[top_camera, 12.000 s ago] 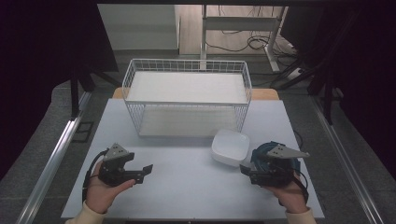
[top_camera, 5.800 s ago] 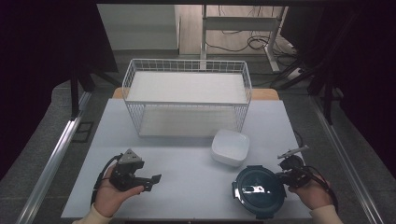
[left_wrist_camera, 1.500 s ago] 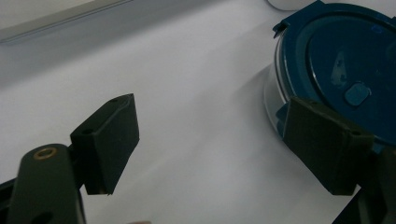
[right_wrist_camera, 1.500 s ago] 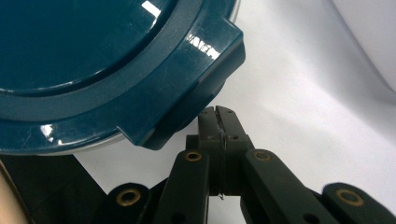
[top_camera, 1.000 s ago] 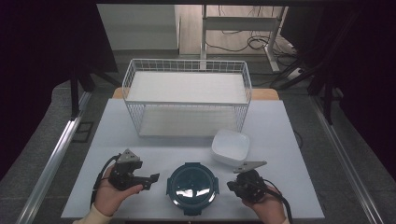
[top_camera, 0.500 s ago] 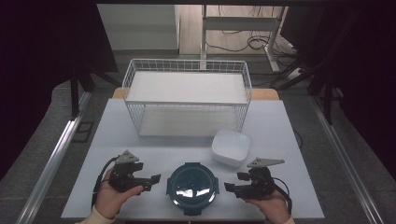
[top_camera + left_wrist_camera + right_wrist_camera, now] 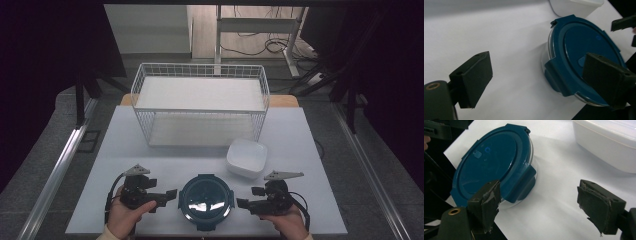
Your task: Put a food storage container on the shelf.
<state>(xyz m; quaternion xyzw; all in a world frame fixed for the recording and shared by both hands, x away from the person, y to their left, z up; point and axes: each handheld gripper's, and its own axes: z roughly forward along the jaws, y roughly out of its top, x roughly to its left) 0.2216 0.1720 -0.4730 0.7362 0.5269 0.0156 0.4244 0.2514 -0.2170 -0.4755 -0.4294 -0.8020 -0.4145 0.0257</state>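
1. While the round blue-lidded container is sitting at the bottom centre of the high view, close to the near edge of the white table, the right gripper is standing just to its right with its jaws apart; they have just been opening, and nothing is lying between them.
2. The left gripper is flanking the container on the left, its jaws also spread and gripping nothing, having just been widening.
3. By my reading, the container has been set down and let go; the next move is likely calling for a hold on one of the lid's side latches.
4. The white bowl is crowding the upper right of the container, and the wire basket is standing well apart across the middle.
5. Open room is lying at the middle left.
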